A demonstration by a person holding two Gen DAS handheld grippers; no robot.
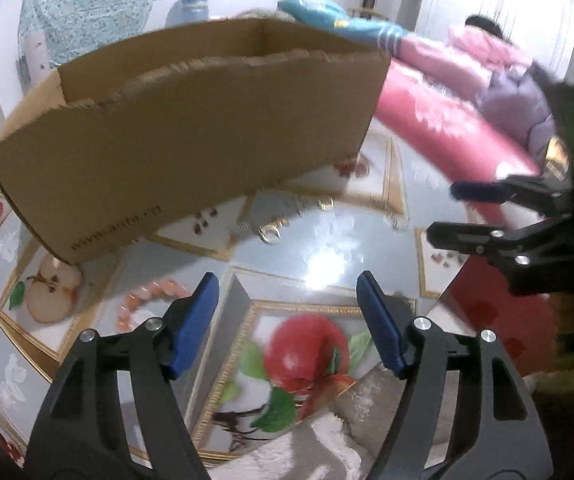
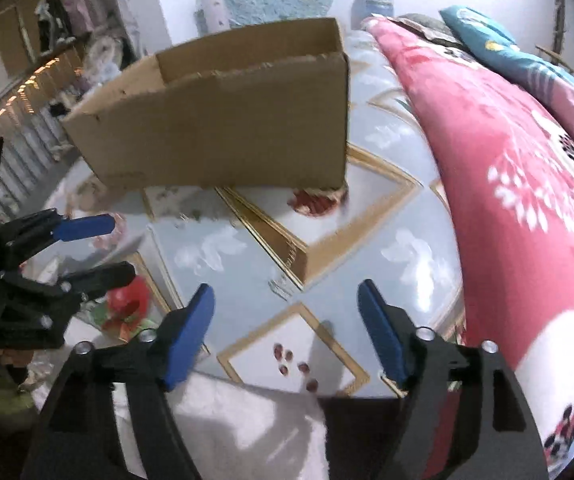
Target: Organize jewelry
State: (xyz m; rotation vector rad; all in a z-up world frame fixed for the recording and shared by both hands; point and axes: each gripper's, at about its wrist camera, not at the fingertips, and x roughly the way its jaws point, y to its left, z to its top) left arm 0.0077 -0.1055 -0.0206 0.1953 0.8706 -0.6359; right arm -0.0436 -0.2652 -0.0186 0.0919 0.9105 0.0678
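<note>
An open cardboard box (image 1: 191,132) (image 2: 227,120) stands on the fruit-patterned tablecloth (image 1: 327,240) (image 2: 247,264). In front of it lie two gold rings (image 1: 271,234) (image 1: 325,203) and a thin silver piece, blurred. A pink bead bracelet (image 1: 147,300) lies near the box's lower left corner. My left gripper (image 1: 287,280) (image 2: 121,246) hovers open over the cloth, nothing between its blue pads. My right gripper (image 2: 285,288) (image 1: 445,213) is open too and holds nothing, above the table's near edge. The two grippers are side by side, apart.
A red flowered blanket (image 2: 527,184) (image 1: 439,128) borders the table on the right. A teal pillow (image 2: 487,44) and a person in a pink jacket (image 1: 483,48) are beyond it. White fuzzy fabric (image 2: 247,420) lies below the table's near edge. Cluttered shelves (image 2: 27,60) stand at far left.
</note>
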